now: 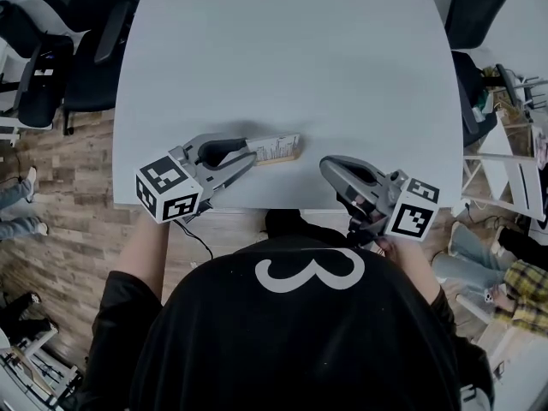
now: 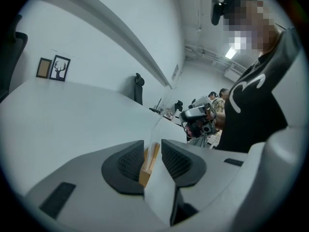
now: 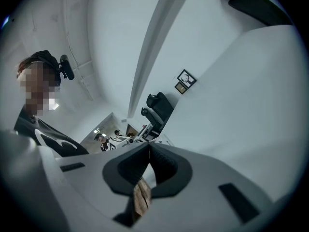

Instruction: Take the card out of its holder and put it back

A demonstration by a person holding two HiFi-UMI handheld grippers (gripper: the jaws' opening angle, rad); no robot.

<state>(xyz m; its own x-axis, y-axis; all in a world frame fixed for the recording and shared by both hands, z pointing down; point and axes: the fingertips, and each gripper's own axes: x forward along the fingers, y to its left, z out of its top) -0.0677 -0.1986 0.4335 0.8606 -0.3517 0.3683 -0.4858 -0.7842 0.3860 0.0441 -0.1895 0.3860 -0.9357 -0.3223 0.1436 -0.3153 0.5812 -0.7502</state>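
Left gripper [image 2: 152,152]: jaws set apart either side of holder [image 1: 285,156] | card [image 1: 273,146]: seated in holder | right gripper [image 3: 148,151]: jaws closed together, empty, kept right of holder

The left claw [image 1: 250,154] holds its jaws apart; the right claw [image 1: 326,168] is closed.

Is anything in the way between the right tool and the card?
Nothing visible. Only table lies between the right tool and the card; the left tool is at its far end.
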